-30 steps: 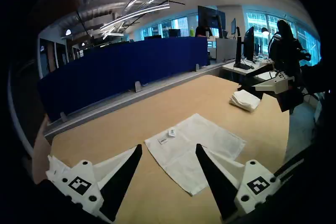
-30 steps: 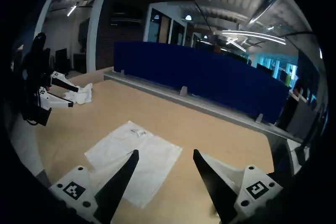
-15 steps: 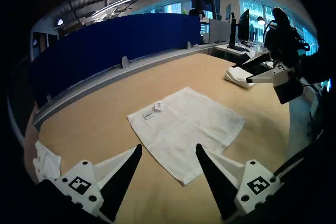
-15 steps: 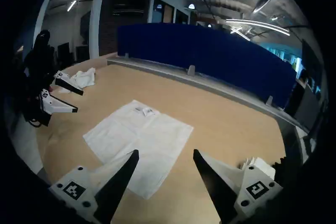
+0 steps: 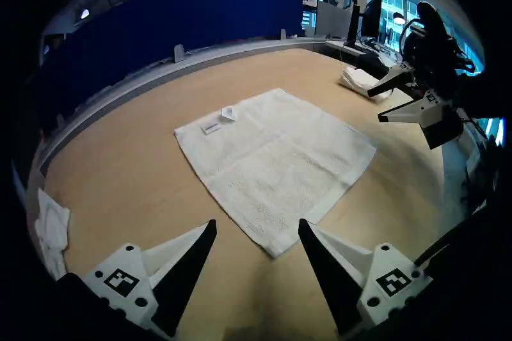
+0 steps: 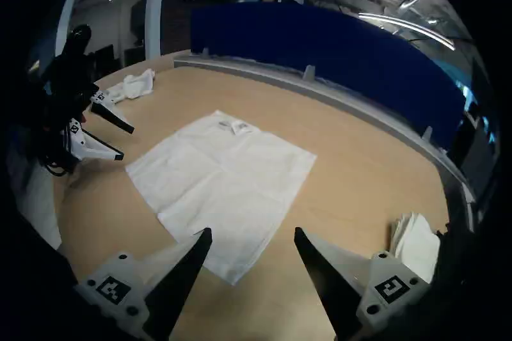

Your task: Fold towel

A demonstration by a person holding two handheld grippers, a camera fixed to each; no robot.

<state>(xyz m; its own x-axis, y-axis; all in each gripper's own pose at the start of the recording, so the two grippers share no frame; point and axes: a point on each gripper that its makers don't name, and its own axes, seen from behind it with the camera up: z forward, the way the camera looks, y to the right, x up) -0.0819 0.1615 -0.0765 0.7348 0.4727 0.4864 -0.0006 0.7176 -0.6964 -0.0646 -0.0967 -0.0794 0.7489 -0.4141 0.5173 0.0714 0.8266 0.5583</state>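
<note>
A white towel lies spread flat on the wooden table, with small tags near its far edge. My left gripper hovers open just short of the towel's near corner, nothing between its fingers. My right gripper stands open above the towel's near corner on the opposite side, also holding nothing. In the left gripper view the right gripper hangs at the right, past the towel's far corner. The left gripper appears at the left of the right gripper view.
A folded white towel stack sits near the table's edge. A crumpled white cloth lies at the opposite side. A blue divider and grey rail run along the table's far edge. Monitors stand beyond.
Both grippers have tilted down and come closer to the table, so the towel looks larger and nearer. Both stay open. The towel has not moved.
</note>
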